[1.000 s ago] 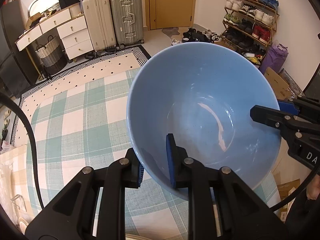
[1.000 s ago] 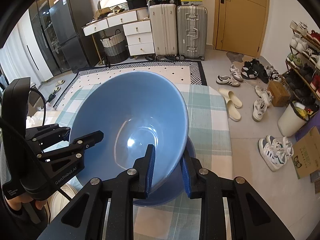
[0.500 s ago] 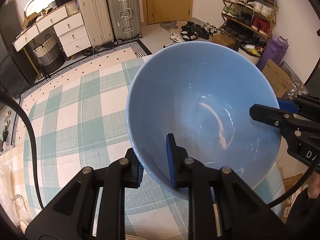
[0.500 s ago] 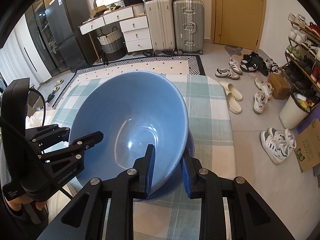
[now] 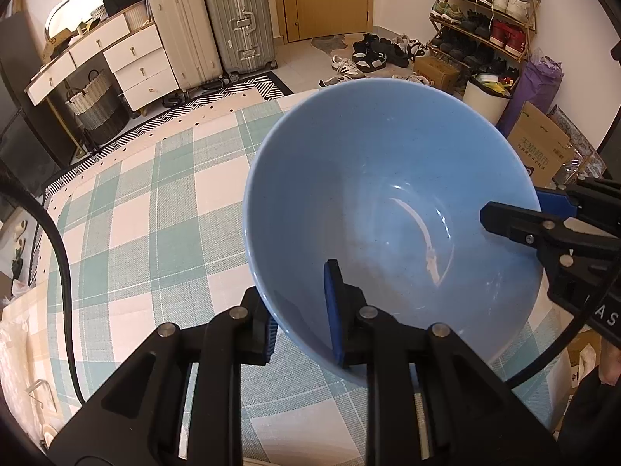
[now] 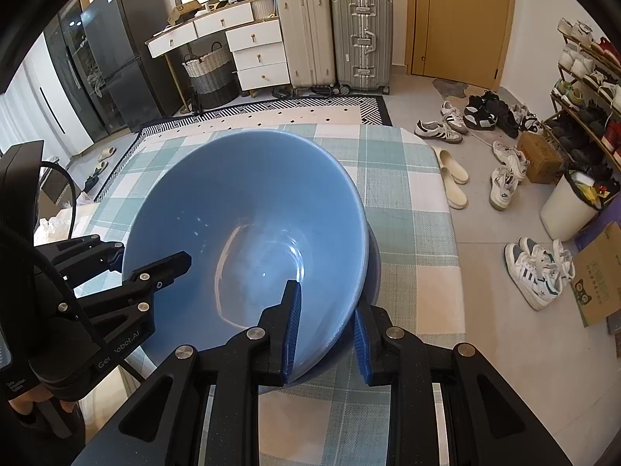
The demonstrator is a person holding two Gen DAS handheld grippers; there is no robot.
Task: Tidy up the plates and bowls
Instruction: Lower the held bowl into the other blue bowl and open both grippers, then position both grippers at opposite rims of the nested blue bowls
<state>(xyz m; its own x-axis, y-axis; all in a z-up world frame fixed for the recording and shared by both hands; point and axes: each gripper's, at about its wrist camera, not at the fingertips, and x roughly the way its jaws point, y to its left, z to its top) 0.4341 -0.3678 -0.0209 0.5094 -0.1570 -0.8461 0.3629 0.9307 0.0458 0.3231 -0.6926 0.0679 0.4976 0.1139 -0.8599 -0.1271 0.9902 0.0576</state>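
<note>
A large blue bowl (image 5: 388,202) is held by both grippers, low over the checked tablecloth (image 5: 155,209). My left gripper (image 5: 300,324) is shut on the bowl's near rim, one pad inside and one outside. My right gripper (image 6: 324,330) is shut on the opposite rim of the same bowl (image 6: 252,233). In the right wrist view a second blue bowl (image 6: 374,272) shows as a thin edge right under the held one; the two look nested. Each gripper shows in the other's view: the right one (image 5: 543,229), the left one (image 6: 128,275).
The table's right edge (image 6: 446,209) drops to a tiled floor with shoes (image 6: 500,186), a white bin (image 6: 570,209) and cardboard boxes (image 5: 543,151). Suitcases (image 6: 333,31) and a white dresser (image 6: 233,39) stand at the far wall. A cable (image 5: 62,256) hangs at left.
The held bowl has come down closer to the table and onto the second blue bowl. Both grippers keep the same hold on its rim.
</note>
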